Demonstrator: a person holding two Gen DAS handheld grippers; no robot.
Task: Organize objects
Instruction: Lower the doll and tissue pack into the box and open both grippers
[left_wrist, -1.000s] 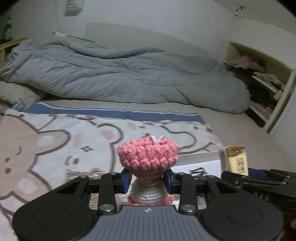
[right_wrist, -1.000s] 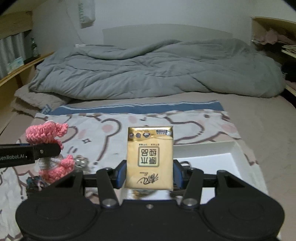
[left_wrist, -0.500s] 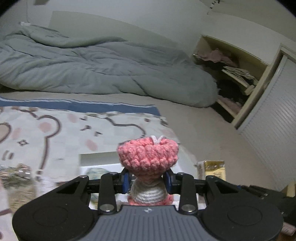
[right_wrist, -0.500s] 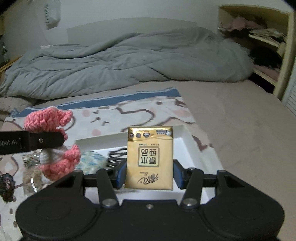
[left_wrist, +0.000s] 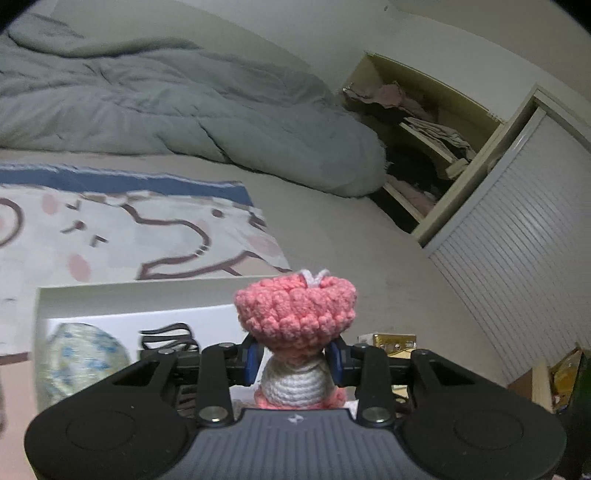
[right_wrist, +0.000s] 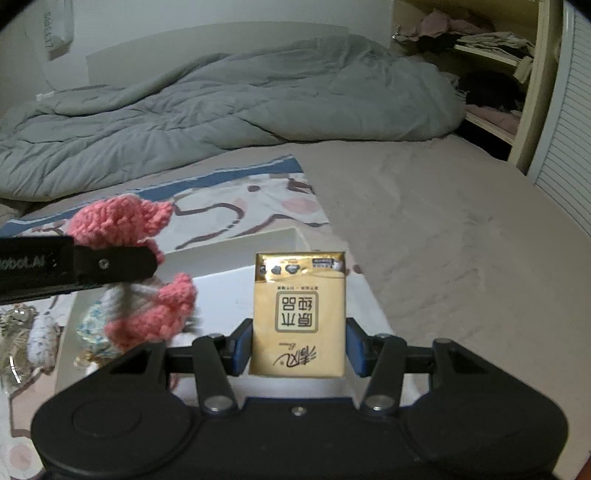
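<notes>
"原木纯品" on gold tissue pack (right_wrist: 299, 314)

Bed (right_wrist: 424, 221): grey duvet (right_wrist: 221, 107), cartoon blanket (left_wrist: 122, 236), white box (left_wrist: 122, 295).

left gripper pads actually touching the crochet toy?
Touching. Left wrist view: both blue pads press the pink crochet toy at its narrow waist, no gap either side.

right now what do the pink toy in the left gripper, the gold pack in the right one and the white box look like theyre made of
Pink toy: crocheted yarn, matte and fuzzy, with chunky loops showing and a grey-white knit middle.
Gold pack: seemingly thin plastic film, glossy, since it glints and creases at its top edge; probably a soft tissue pack.
White box: likely cardboard, smooth and matte with thin straight walls, though plastic cannot be ruled out.
</notes>
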